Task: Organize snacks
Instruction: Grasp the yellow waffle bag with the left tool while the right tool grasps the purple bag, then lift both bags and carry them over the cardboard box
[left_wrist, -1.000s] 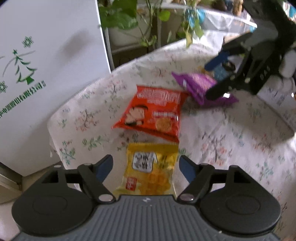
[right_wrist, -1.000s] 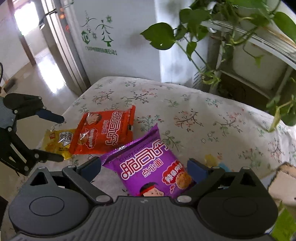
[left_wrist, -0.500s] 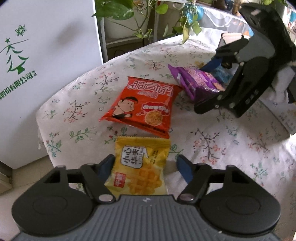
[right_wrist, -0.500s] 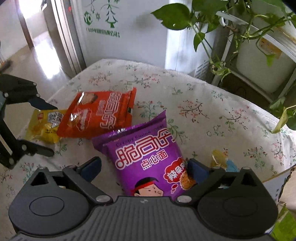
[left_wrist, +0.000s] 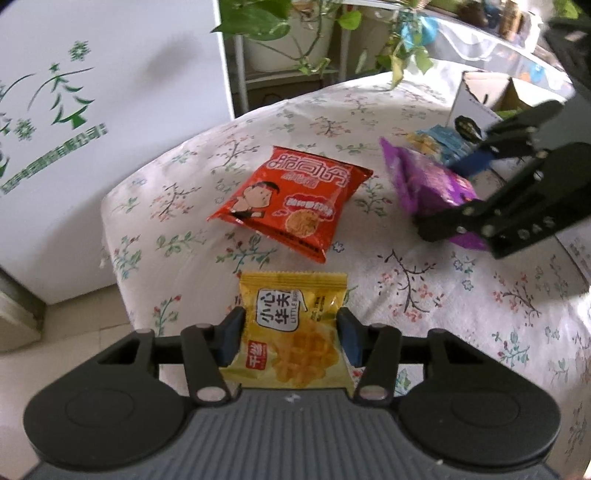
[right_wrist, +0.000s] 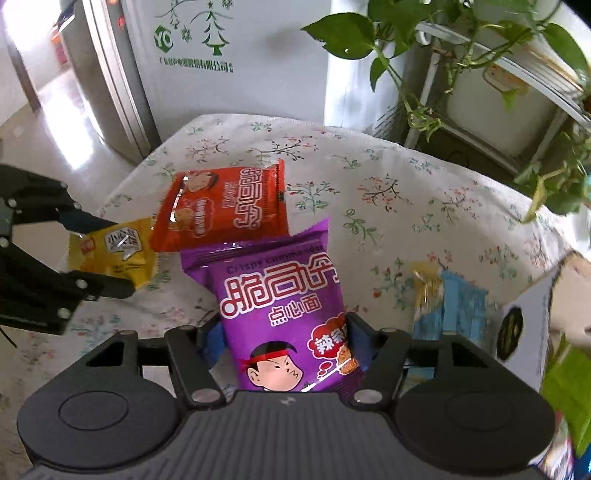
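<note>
Two snack packets are being gripped at once on a floral-clothed table: the left hand-held gripper has just closed its jaws onto the yellow packet at the table's near edge, while the right hand-held gripper has just been closing on the purple packet, its blue pads pressing the packet's sides. A red packet lies loose between them, untouched, and a blue-and-yellow packet rests beside a white cardboard box at the table's far side. Sorting looks barely begun: both gripped packets still sit on the cloth, and nothing can be seen to have gone into the box, whose inside is mostly hidden from both cameras. By that reading, all four packets remain to be put away, presumably into the box.
</note>
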